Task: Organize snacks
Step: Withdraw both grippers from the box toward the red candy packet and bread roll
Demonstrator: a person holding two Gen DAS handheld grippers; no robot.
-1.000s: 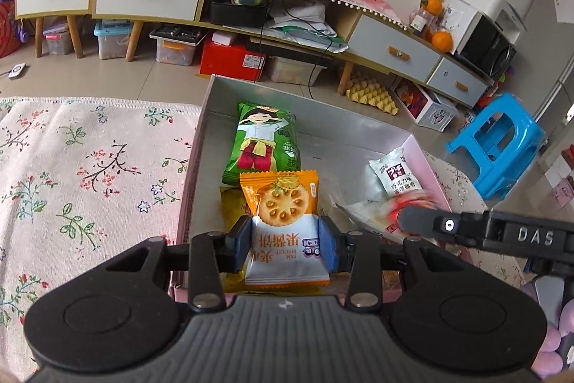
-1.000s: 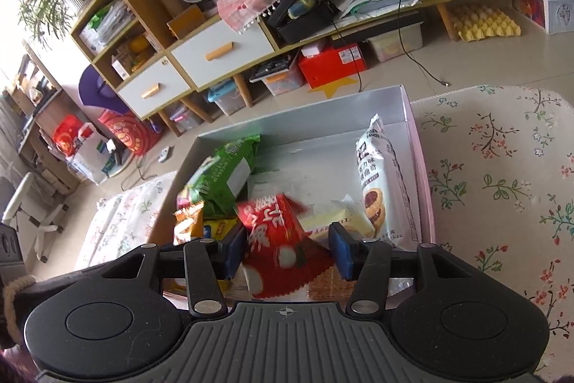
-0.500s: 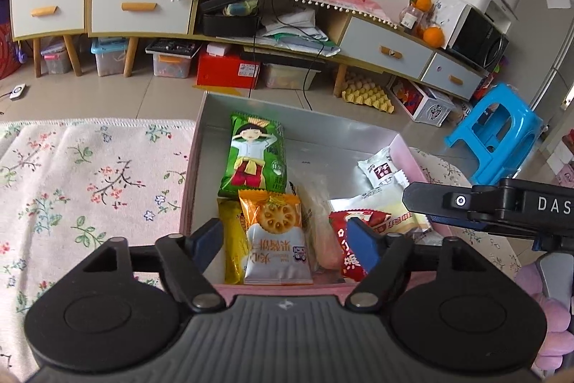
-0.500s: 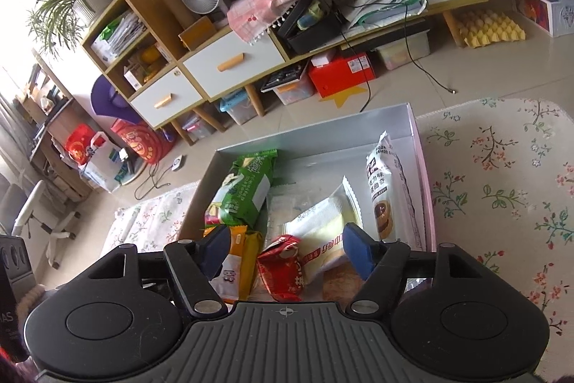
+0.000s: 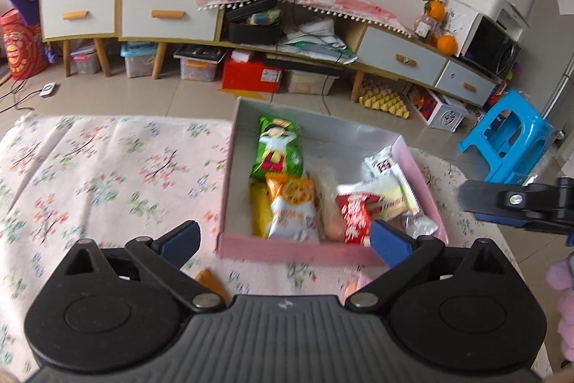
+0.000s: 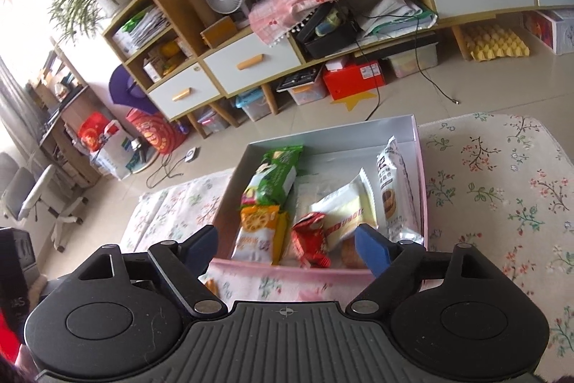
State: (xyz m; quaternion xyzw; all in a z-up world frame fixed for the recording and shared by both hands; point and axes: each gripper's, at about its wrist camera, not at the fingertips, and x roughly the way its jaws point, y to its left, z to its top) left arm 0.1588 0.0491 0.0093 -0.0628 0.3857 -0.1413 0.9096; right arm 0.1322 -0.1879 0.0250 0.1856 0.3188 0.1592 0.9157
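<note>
The pink-walled box (image 5: 294, 252) is seen on the floral cloth (image 5: 107, 174), and the snacks are already laid inside it: a green packet (image 5: 278, 146) at the far left, an orange biscuit packet (image 5: 292, 207) in front of it against a yellow packet (image 5: 259, 209), a red packet (image 5: 353, 216) near the middle, a pale yellow-and-white packet (image 5: 385, 194) beside that, and a white packet (image 6: 396, 189) leaning on the right wall. The left gripper (image 5: 283, 237) is held above the near wall of the box with its jaws opening wide, and nothing is pressed between its blue pads. The right gripper (image 6: 285, 244) is placed likewise at the near wall, its jaws also opening, with the red packet lying free in the box below the gap and not gripped. The step in hand is judged to be a release and a clearing away from the box. It is done well if both sets of jaws are kept spread until the pads are clear of the packets, so that no wrapper is snagged or dragged over the low wall. A small orange item (image 5: 210, 279) is glimpsed on the cloth just outside the near wall; what it is cannot be told, but it is probably to be gathered next. The two grippers are best kept apart, since the right one is seen close at the edge of the left view.
</note>
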